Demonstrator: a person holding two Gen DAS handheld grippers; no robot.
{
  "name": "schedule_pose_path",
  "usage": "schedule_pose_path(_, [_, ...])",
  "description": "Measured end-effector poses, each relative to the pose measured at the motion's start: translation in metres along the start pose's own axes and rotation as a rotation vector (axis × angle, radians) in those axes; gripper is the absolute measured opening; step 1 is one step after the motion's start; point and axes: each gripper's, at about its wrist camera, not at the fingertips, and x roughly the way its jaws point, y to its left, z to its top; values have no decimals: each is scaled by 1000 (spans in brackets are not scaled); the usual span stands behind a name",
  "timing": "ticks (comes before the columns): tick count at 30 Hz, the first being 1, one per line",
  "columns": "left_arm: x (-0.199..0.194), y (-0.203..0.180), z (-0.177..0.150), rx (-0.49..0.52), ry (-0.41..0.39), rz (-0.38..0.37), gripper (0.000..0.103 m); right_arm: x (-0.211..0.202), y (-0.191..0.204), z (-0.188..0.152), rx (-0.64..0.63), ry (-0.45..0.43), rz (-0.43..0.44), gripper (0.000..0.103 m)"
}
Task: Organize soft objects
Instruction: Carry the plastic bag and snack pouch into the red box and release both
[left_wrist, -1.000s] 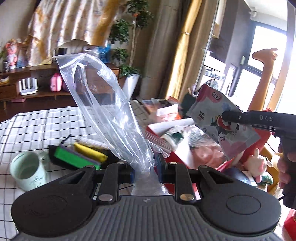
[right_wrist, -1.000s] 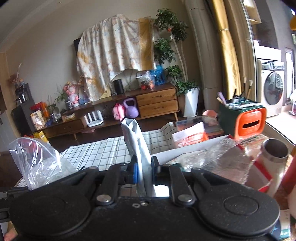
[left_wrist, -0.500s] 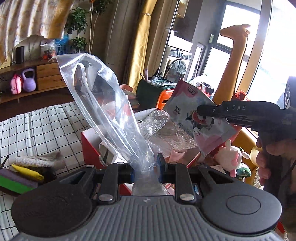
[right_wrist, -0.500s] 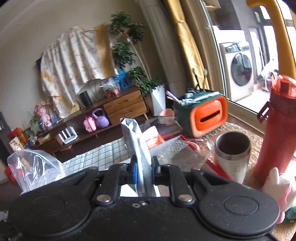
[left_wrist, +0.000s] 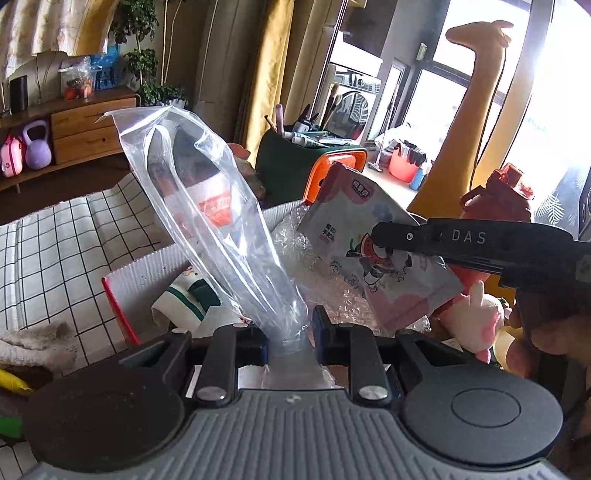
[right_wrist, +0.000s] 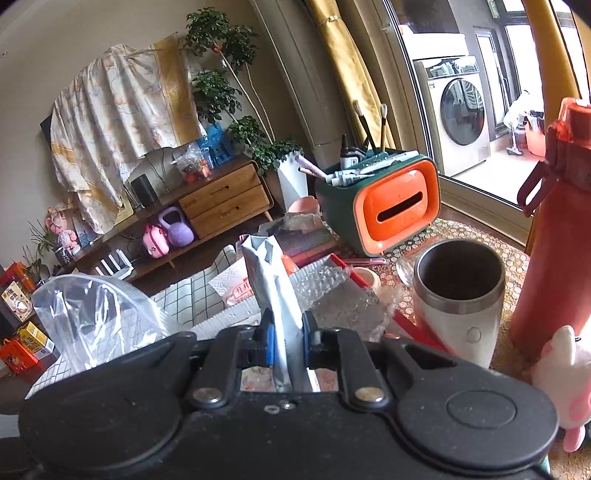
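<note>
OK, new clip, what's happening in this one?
A person is tidying soft items with a handheld gripper in each hand. The left gripper is shut on a crumpled clear plastic bag, and the right gripper is shut on a printed wet-wipes pouch. Both are held above a red-edged cardboard box that already holds bubble wrap. Nothing has been released yet.

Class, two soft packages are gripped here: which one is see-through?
The clear plastic bag in the left gripper; the right gripper holds a printed, opaque wipes pack.
</note>
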Motion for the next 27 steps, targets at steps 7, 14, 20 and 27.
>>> schedule_pose_path(7, [39, 11, -2, -21, 64, 11, 22, 27, -10, -17, 29, 46, -7, 13])
schedule_pose_path(14, [65, 19, -7, -31, 135, 25, 22, 43, -18, -32, 54, 84, -8, 12])
schedule_pose_path(20, [84, 21, -14, -4, 211, 55, 22, 43, -13, -38, -3, 90, -34, 14])
schedule_pose_path(27, [81, 17, -17, 26, 236, 65, 22, 36, -11, -36, -64, 86, -89, 27])
